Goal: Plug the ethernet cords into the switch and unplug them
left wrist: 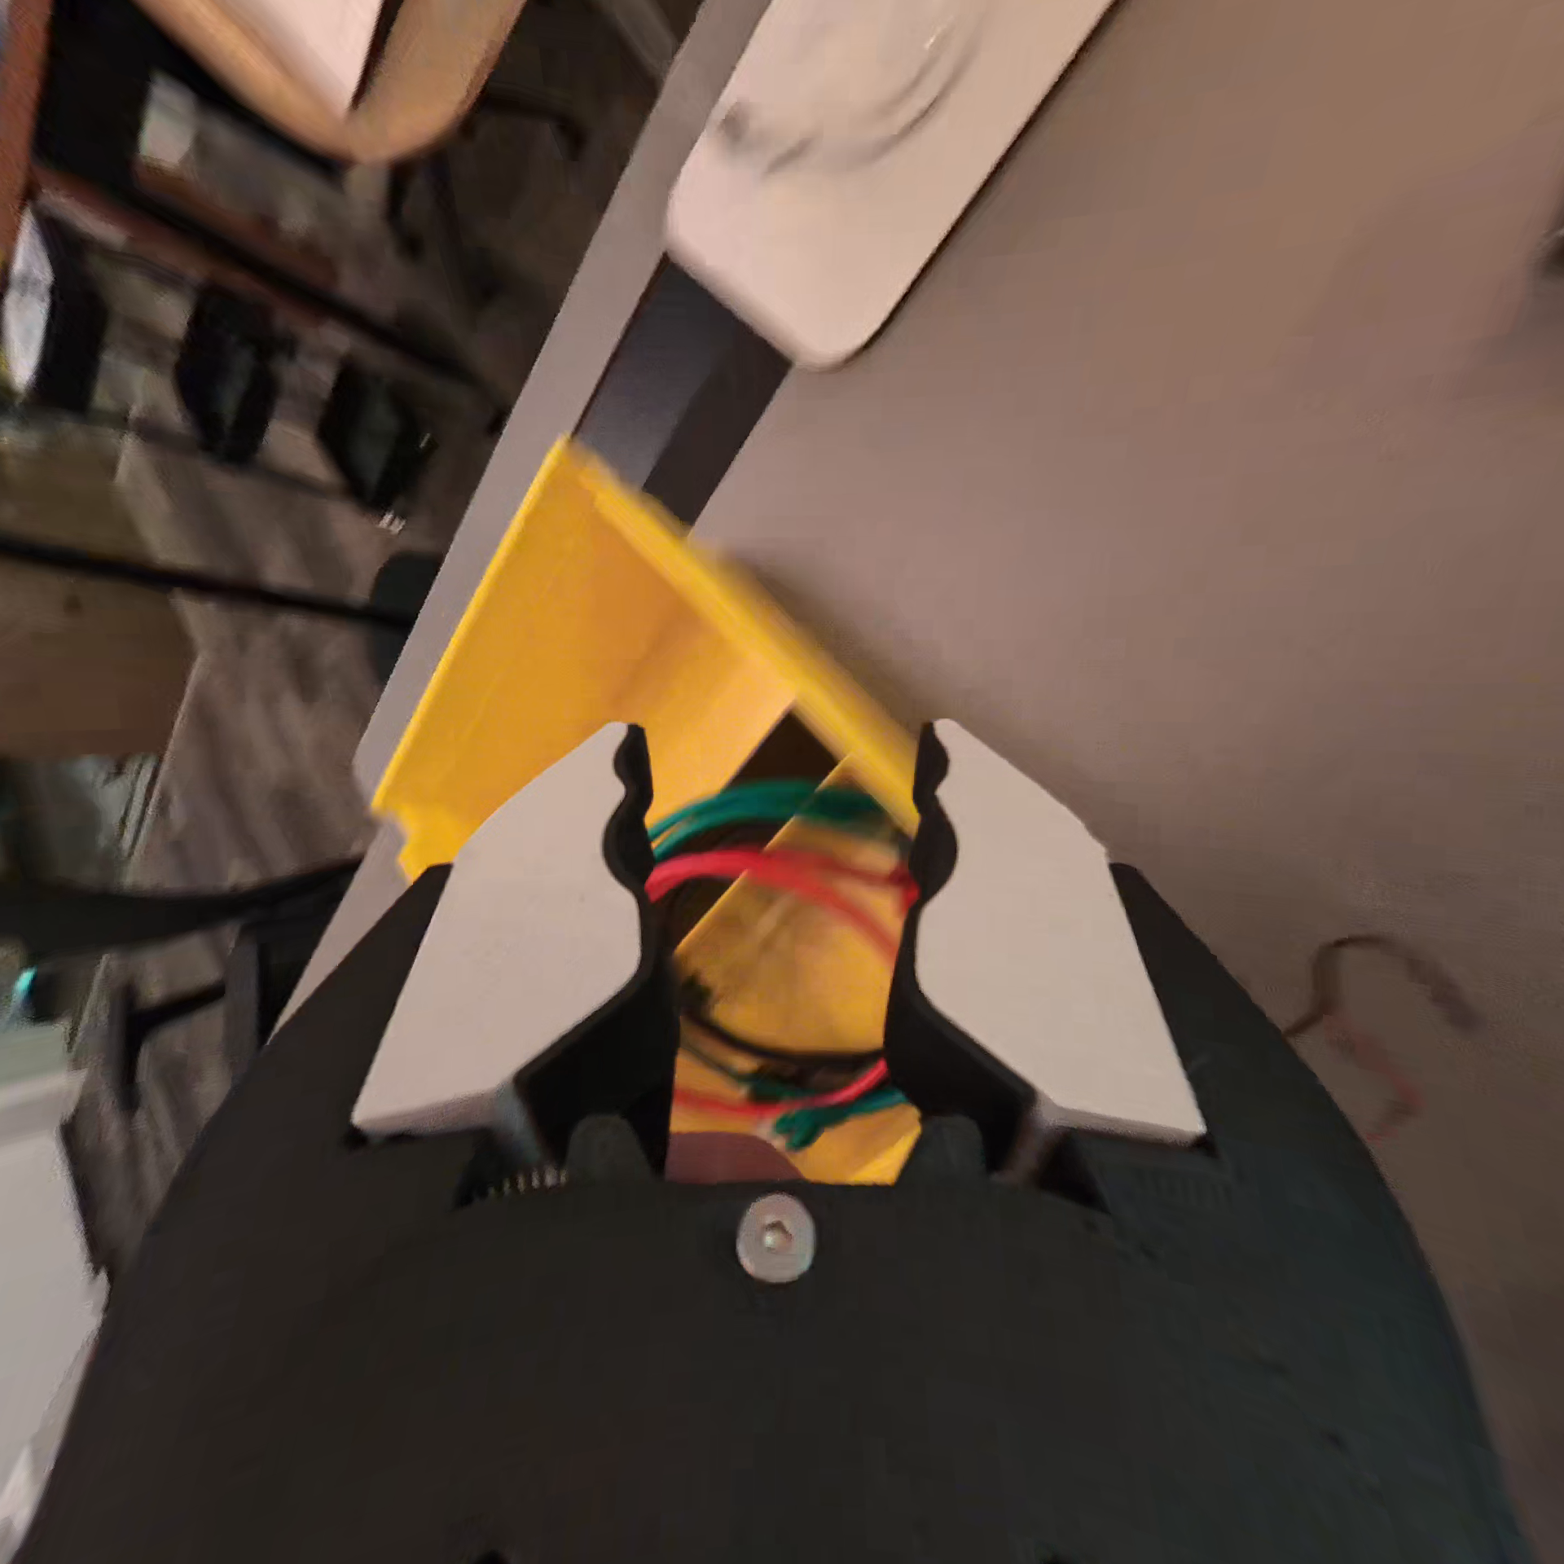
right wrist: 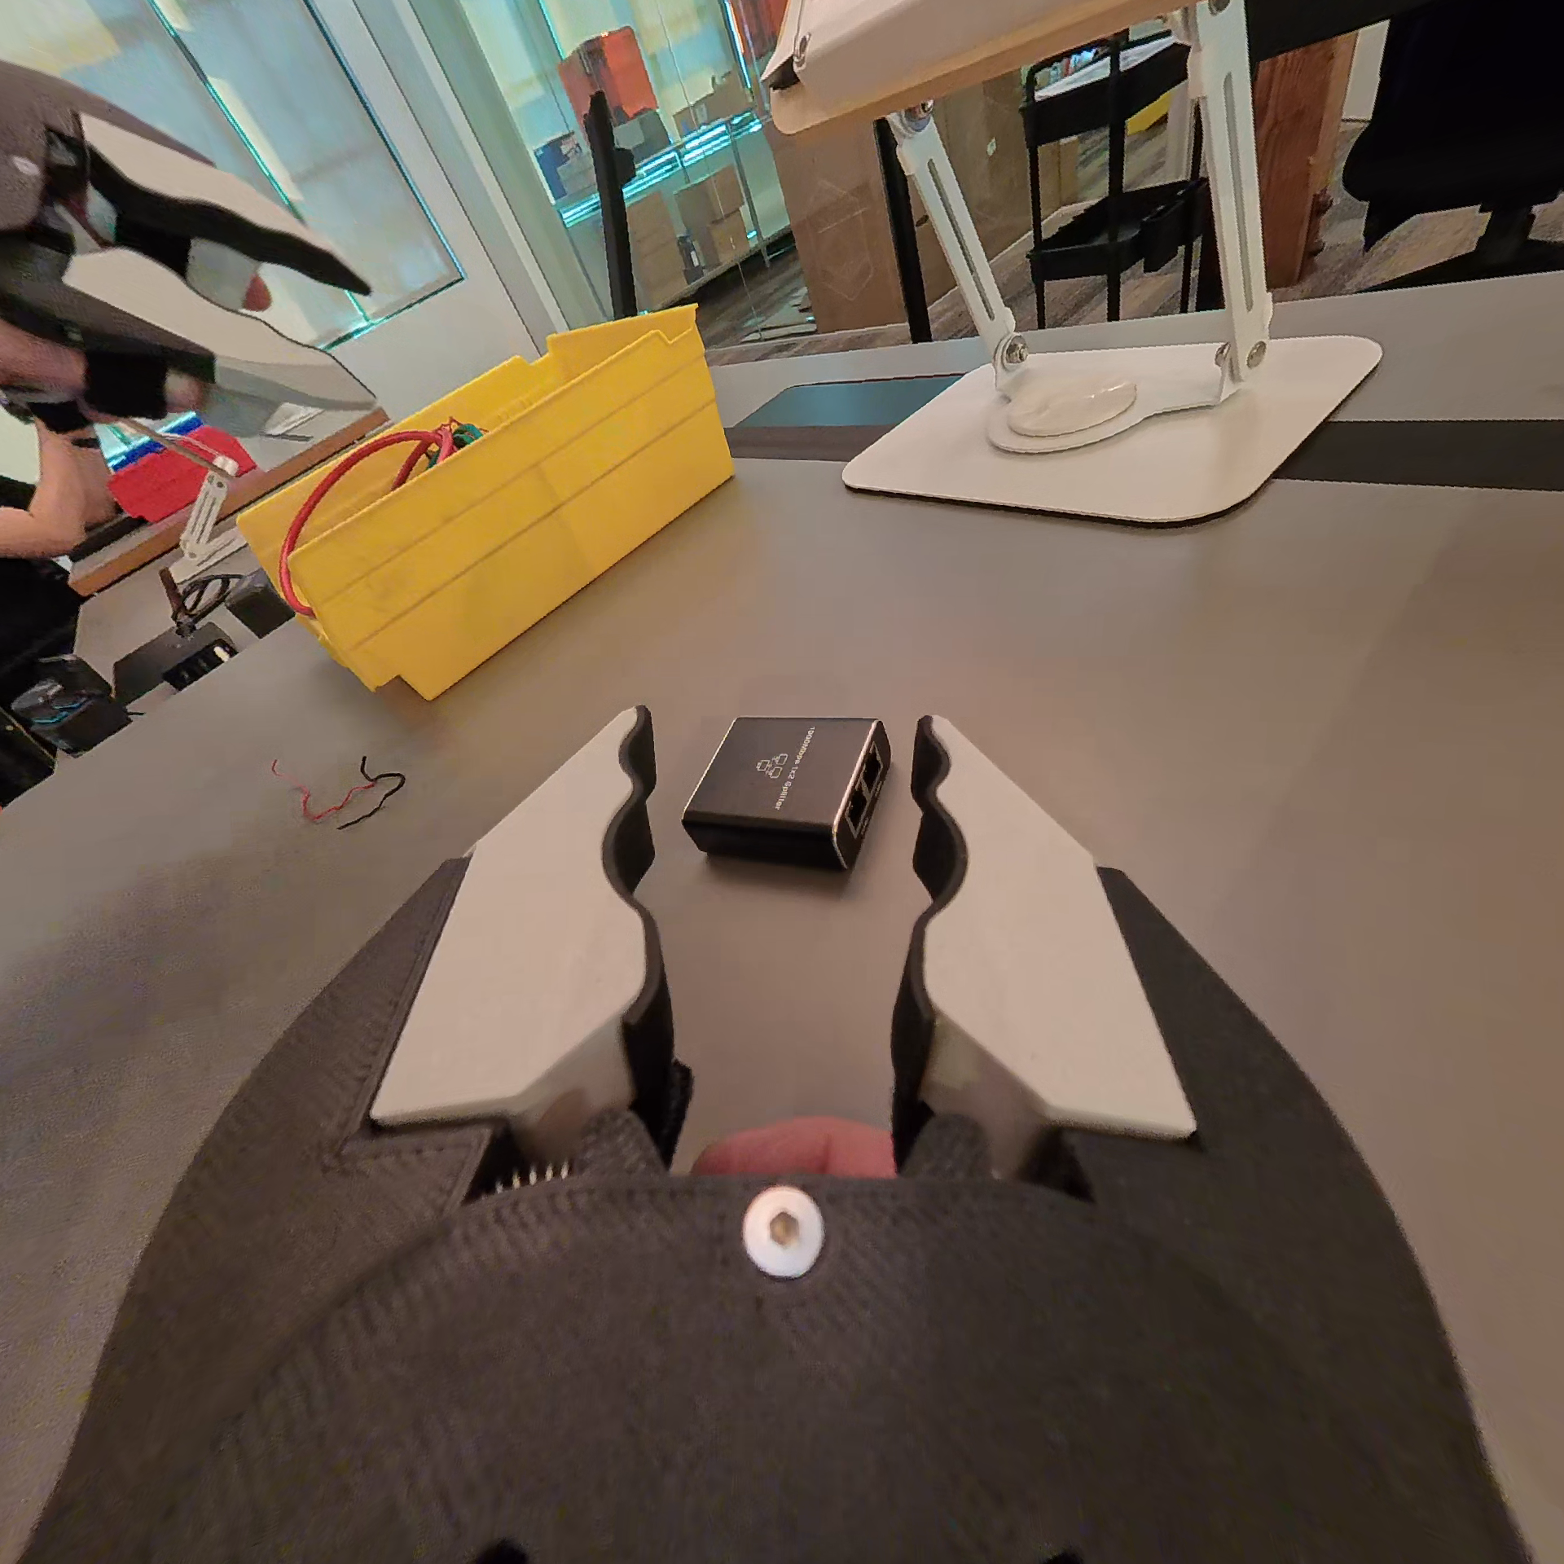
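Note:
A small black switch (right wrist: 783, 791) lies flat on the grey table, its two ports facing right. My right gripper (right wrist: 783, 736) is open and empty, low over the table, with the switch between its fingertips and apart from them. A yellow bin (right wrist: 508, 525) at the left back holds coiled red, green and black cords (right wrist: 355, 482). My left gripper (left wrist: 779, 745) is open and empty, held above the yellow bin (left wrist: 575, 643), looking down on the cords (left wrist: 762, 872) inside; this view is blurred. The left gripper also shows in the right wrist view (right wrist: 279, 271), above the bin.
A white stand base (right wrist: 1100, 440) with white arms sits at the back right; it also shows in the left wrist view (left wrist: 829, 195). Thin red and black wire scraps (right wrist: 338, 791) lie on the table left of the switch. A person's arm is at the far left.

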Action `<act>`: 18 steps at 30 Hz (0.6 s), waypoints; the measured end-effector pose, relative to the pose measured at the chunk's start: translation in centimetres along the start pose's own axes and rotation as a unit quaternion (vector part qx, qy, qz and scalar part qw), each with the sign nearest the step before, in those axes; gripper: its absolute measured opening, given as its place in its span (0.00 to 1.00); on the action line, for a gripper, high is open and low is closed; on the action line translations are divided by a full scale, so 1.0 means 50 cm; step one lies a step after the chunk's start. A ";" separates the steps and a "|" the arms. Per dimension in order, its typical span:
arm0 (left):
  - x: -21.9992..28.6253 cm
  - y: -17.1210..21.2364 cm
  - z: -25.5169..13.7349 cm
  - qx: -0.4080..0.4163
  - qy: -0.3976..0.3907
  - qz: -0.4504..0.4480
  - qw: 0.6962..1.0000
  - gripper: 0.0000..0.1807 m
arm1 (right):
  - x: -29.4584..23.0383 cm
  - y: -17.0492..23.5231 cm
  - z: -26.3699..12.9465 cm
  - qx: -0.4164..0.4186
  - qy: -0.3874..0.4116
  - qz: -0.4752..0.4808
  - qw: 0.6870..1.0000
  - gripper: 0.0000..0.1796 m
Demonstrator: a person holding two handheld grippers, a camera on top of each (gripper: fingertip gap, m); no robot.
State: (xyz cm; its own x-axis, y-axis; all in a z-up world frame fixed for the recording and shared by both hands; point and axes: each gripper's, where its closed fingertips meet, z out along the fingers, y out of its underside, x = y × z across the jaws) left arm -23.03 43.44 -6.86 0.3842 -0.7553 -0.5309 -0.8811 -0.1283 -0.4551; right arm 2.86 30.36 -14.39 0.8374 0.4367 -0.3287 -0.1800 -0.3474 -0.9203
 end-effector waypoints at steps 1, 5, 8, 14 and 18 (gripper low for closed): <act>-0.034 0.048 0.003 -0.019 -0.012 -0.010 1.000 0.32 | 0.000 0.000 0.000 -0.001 0.000 -0.001 1.000 0.33; -0.108 0.216 0.043 -0.096 -0.031 -0.045 0.994 0.32 | -0.005 0.004 0.003 -0.007 0.003 -0.016 1.000 0.33; -0.123 0.286 0.071 -0.135 -0.041 -0.043 0.989 0.23 | -0.009 0.006 0.004 -0.011 0.005 -0.028 1.000 0.33; -0.139 0.305 0.074 -0.127 -0.063 -0.059 0.988 0.06 | -0.005 0.006 0.004 -0.011 0.003 -0.017 1.000 0.33; -0.150 0.305 0.081 -0.126 -0.076 -0.044 0.988 0.21 | -0.005 0.006 0.004 -0.010 0.001 -0.013 1.000 0.33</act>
State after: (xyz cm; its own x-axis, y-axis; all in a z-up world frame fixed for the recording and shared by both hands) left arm -38.22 49.75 -12.74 0.4829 -0.6306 -0.6075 -0.8755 -0.3598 -0.3225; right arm 2.49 30.32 -14.61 0.8424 0.4451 -0.3038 -0.1469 -0.3528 -0.9241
